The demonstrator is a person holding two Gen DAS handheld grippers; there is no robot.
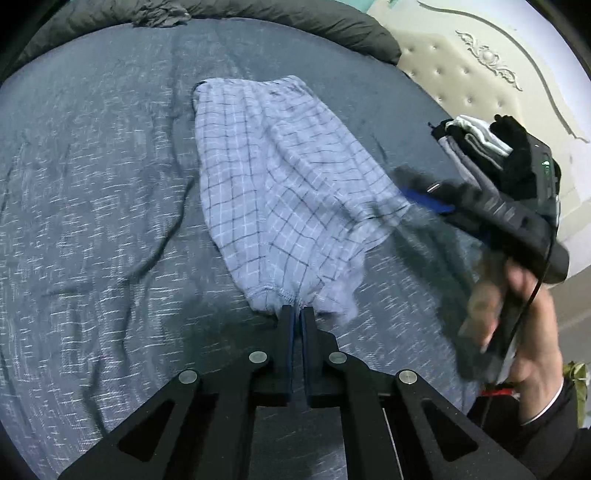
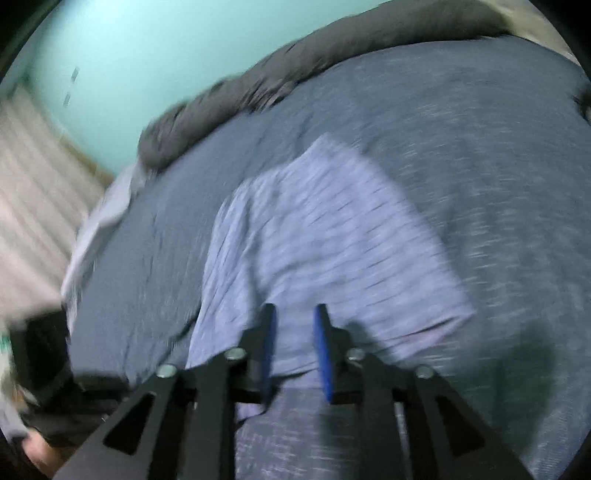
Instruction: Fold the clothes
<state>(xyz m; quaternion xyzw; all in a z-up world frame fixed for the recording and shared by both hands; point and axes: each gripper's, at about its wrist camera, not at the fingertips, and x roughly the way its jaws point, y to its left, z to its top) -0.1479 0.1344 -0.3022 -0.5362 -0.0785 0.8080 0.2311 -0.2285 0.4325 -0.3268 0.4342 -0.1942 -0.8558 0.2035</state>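
Left claw [image 1: 297, 314] nearest the lens, fingers pressed together on the stitched hem of the checked shorts [image 1: 273, 184], pinching that edge. Shorts lie spread on the bed [image 1: 92, 184], pale blue with dark and white check lines, waistband at the far end, hem toward the camera, a bit rumpled on the right side. Bed cover is dark blue-grey with light flecks, creased on the left. Dark grey duvet [image 1: 332, 22] is bunched along the far edge of the bed. Right of the shorts, the right claw [image 1: 424, 195] shows blurred in the left wrist view, blue pads just over the shorts' right edge; a hand [image 1: 532, 325] grips its handle, dark sleeve at the wrist. Behind it, stack of folded clothes [image 1: 476, 147], black, white and grey, near the cream padded headboard [image 1: 480, 66].

Right wrist view, heavily blurred: right claw [image 2: 293, 332] with a narrow gap between the blue pads, nothing between them, hanging over the near part of the shorts [image 2: 325, 229]; touching the cloth or not, cannot tell. Teal wall [image 2: 147, 55] at upper left, duvet [image 2: 258, 85] along the far bed [image 2: 480, 166] edge
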